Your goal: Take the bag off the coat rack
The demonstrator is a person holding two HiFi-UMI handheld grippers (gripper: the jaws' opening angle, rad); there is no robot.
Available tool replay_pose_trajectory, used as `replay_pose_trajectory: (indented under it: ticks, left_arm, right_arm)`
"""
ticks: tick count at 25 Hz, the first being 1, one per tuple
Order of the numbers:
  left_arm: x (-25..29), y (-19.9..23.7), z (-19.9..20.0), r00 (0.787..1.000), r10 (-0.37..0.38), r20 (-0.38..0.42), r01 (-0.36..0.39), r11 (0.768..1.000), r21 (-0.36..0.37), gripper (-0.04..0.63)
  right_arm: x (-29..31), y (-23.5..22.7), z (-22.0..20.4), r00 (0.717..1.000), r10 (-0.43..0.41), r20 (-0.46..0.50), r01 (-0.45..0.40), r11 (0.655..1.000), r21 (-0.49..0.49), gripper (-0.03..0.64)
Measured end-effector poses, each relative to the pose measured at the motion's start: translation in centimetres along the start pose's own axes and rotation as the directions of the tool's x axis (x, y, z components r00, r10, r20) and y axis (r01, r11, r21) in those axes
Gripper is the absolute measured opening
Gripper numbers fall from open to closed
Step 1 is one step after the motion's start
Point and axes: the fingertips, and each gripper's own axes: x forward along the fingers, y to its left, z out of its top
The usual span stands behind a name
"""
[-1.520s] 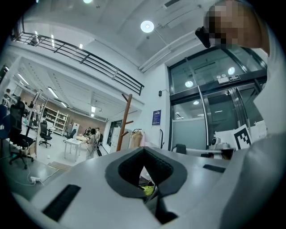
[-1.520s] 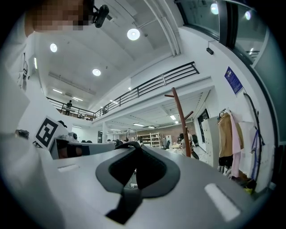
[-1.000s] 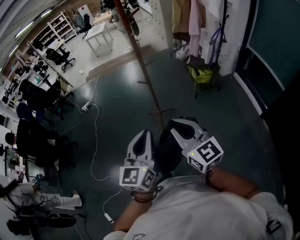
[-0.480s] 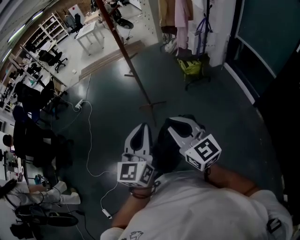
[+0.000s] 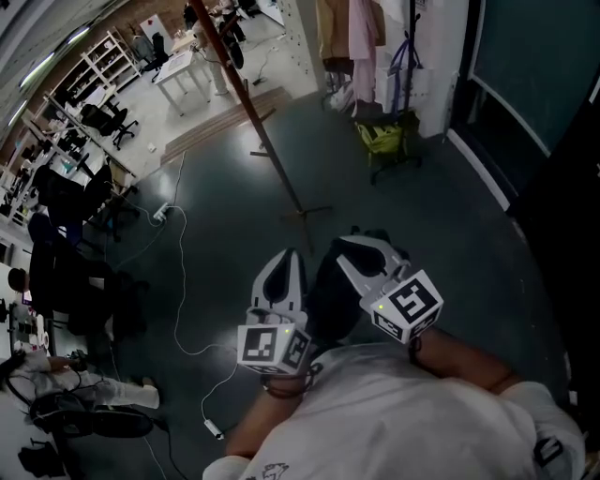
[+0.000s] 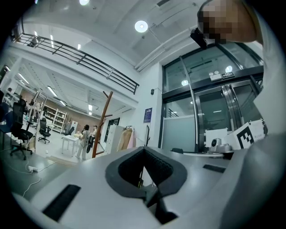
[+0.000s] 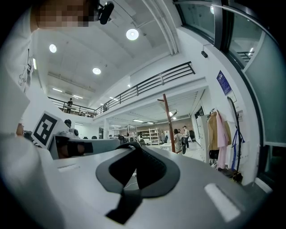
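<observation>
Coat rack (image 5: pixel 270 142) sits as before, well beyond the left gripper (image 5: pixel 288 258) and right gripper (image 5: pixel 356 247), both closed on nothing.

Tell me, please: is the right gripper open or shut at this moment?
Shut. In the right gripper view, the right gripper has its fingers meeting at the tips, and nothing is held between them.

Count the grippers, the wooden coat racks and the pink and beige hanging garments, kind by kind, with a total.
Grippers: 2 (left gripper, right gripper)
Wooden coat rack: 1
Hanging garments: 2 (beige garment, pink garment)
Total: 5
</observation>
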Motion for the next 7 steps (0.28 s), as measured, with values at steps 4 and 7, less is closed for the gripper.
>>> replay_pose_trajectory:
  ticks: [4,7]
  left_arm:
    - [-0.5,-0.1,0.3,1.000,0.006,-0.006,-0.006,1.000,0.000,0.000]
    - [-1.1,0.2,0.3,1.000,0.001,0.004,-0.001,1.000,-0.004,0.000]
  right_arm:
    - [-0.1,0.5,0.0,1.000,0.004,-0.001,-0.004,1.000,-0.004,0.023]
    - [0.0,1.1,0.0,1.000,0.006,0.000,-0.006,1.000,-0.002,0.023]
